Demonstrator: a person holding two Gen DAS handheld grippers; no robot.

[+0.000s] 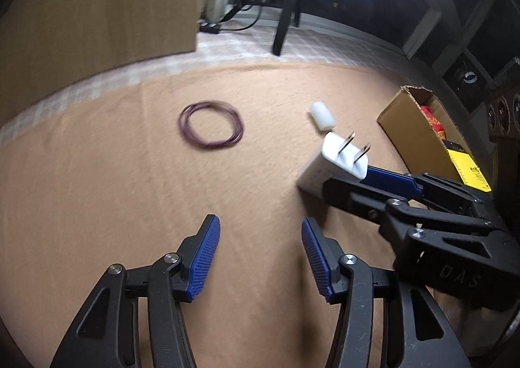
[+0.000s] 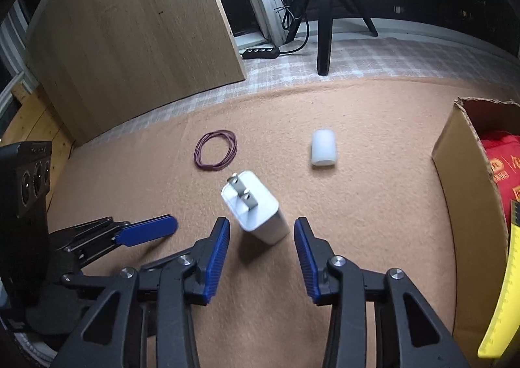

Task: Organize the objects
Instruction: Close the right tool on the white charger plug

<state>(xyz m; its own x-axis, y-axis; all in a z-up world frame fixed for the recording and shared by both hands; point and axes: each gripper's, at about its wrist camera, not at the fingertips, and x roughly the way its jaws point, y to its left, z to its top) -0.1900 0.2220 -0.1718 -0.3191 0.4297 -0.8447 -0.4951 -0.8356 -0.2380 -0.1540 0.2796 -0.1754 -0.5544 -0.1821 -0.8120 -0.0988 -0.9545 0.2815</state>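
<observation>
A white plug charger (image 2: 255,207) lies on the tan carpet, prongs pointing away; it also shows in the left wrist view (image 1: 331,158). My right gripper (image 2: 261,234) is open, its blue pads either side of the charger's near end, apart from it. It also shows in the left wrist view (image 1: 354,178). My left gripper (image 1: 260,238) is open and empty over bare carpet; its finger shows in the right wrist view (image 2: 146,233). A purple coil of wire (image 1: 211,126) (image 2: 216,150) and a white cylinder (image 1: 321,117) (image 2: 323,148) lie farther out.
An open cardboard box (image 2: 471,192) (image 1: 419,134) holding red and yellow packets stands on the right. A wooden panel (image 2: 136,33) leans at the back left. A black tripod (image 2: 325,20) and a power strip (image 2: 260,51) stand on the checked floor beyond the carpet.
</observation>
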